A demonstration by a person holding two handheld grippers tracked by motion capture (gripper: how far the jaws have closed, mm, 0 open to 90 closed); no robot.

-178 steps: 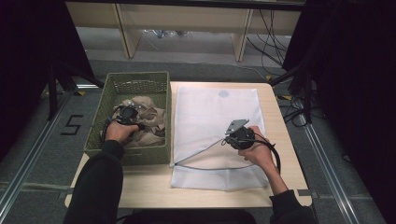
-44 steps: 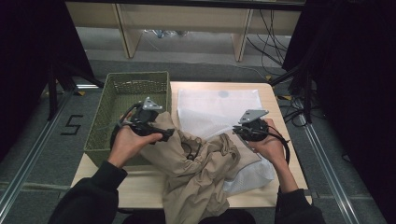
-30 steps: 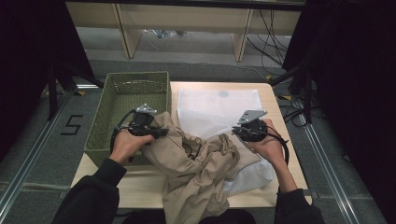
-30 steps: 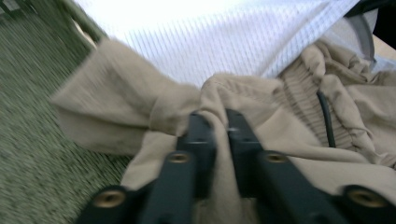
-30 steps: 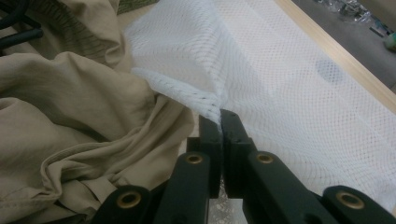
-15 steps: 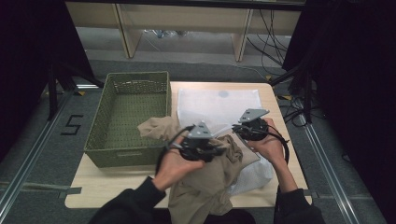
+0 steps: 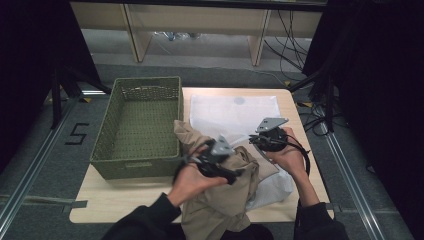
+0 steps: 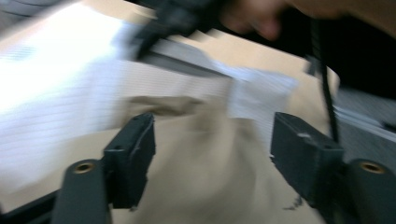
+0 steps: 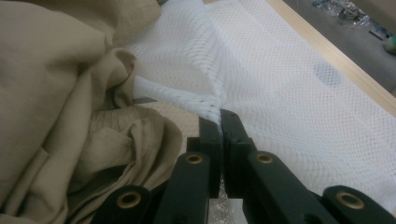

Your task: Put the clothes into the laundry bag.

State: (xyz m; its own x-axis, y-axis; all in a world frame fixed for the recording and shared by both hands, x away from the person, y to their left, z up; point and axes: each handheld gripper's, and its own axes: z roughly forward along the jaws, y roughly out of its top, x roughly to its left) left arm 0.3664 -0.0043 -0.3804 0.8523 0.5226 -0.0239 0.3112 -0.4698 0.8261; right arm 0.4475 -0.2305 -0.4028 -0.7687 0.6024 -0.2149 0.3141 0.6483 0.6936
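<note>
A: Where are we with the laundry? Starting from the left, the green basket (image 7: 137, 127) is emptied out, so lifting the beige garment (image 7: 220, 200) from it is behind us.

B: Agreed. The garment now lies heaped on the near part of the table (image 7: 107, 205), one fold touching the basket's right wall, its lower end hanging past the near edge. Part of it already rests at the mouth of the white mesh bag (image 7: 232, 112).

A: And our left gripper (image 7: 212, 162)?

B: Its jaws have just been opening; in the left gripper view they stand wide apart over the cloth (image 8: 205, 172), pressing on nothing. So we've let go there.

A: The right gripper (image 9: 219, 116)?

B: Clamped on the bag's edge, lifting a fold of mesh so the mouth gapes beside the garment.

A: So what's left, we judge, is stuffing the bulk inside and closing the bag.

B: Yes, most of the cloth is outside. In the way: the bunched folds themselves, and the basket close on the left. The black cable (image 7: 302, 155) trails off to the right, clear of the work.
</note>
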